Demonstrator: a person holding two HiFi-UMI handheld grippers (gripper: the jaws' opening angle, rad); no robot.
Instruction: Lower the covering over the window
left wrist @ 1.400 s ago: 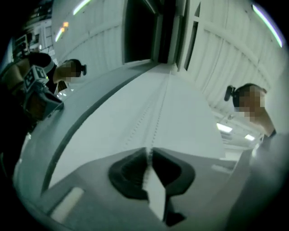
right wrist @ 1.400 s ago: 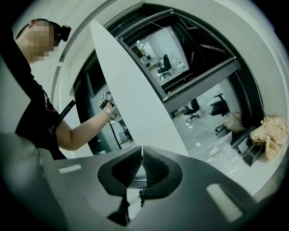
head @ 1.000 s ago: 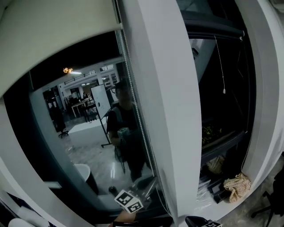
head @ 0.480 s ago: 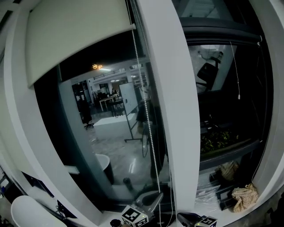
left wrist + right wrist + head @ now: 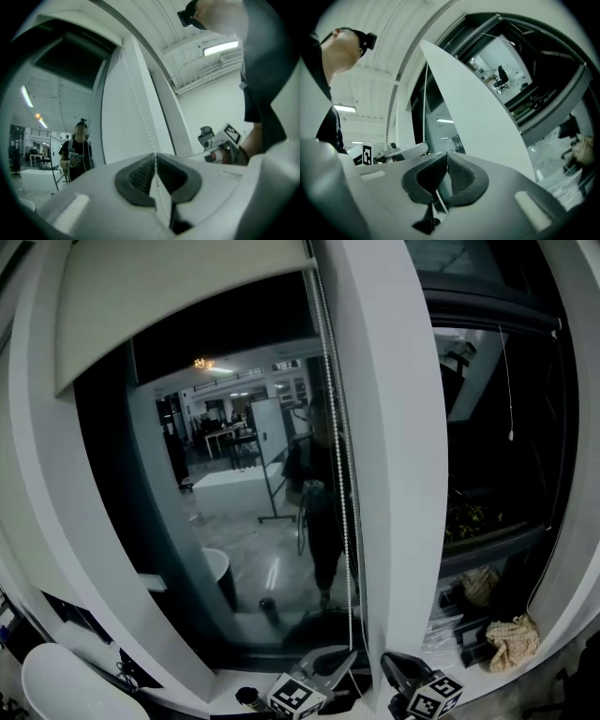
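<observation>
A cream roller blind [image 5: 178,306] covers only the top of the dark window. Its white bead chain [image 5: 339,474] hangs down along the white pillar [image 5: 398,474]. At the bottom of the head view, my left gripper [image 5: 345,659] and right gripper [image 5: 390,664] sit side by side at the chain's lower end. In the left gripper view the left gripper [image 5: 155,161] is shut on the bead chain [image 5: 138,110], which runs up from between the pads. My right gripper [image 5: 446,161] is also shut on the bead chain [image 5: 439,199]; a beaded strand hangs out below its pads.
The glass reflects a lit room and the person. To the right of the pillar a second window has a thin pull cord [image 5: 509,381]. A crumpled cloth [image 5: 511,638] and other clutter lie on its sill. A white round object [image 5: 66,685] sits at the lower left.
The head view has shifted, so the window and pillar now sit further right. Both grippers show more fully at the bottom edge, and the right one has come up beside the left.
</observation>
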